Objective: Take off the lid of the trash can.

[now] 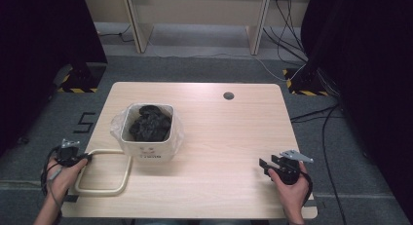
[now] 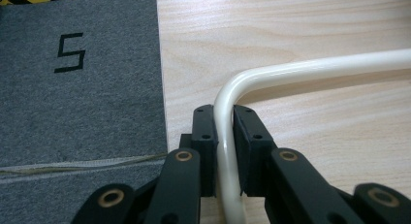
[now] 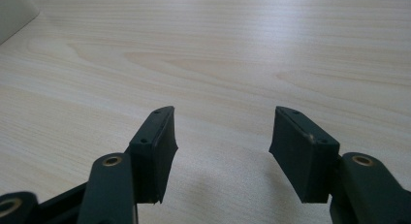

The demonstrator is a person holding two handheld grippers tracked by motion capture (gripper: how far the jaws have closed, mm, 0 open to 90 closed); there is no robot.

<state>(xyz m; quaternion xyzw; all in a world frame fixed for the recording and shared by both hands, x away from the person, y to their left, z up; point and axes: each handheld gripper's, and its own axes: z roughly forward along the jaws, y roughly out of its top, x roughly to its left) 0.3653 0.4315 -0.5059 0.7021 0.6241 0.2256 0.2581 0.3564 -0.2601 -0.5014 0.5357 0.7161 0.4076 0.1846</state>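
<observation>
- Your left claw (image 2: 224, 136) is clamped on the cream handle (image 2: 310, 69) of the white bin — the tube runs straight between the two black pads, just below the point where it bends off to the right in the left gripper view.
- From the high view, that left claw (image 1: 83, 158) sits at the near left corner of the worktop (image 1: 229, 137), gripping the handle (image 1: 104, 188) at the loop's outer corner; the loop lies flat on the wood and leads back to the bin.
- The white bin (image 1: 147, 149) stands left of centre on the worktop, lined with a clear plastic bag (image 1: 116, 125) and holding crumpled black material (image 1: 150, 122). Its front face carries a small face drawing and a short word, too small to read.
- Your right claw (image 1: 265, 164) rests near the right front edge, well apart from the bin; in the right gripper view its jaws stand wide with nothing but bare wood between them (image 3: 223, 136).
- On the grey floor mat left of the worktop a black "5" (image 2: 69, 52) is marked.
</observation>
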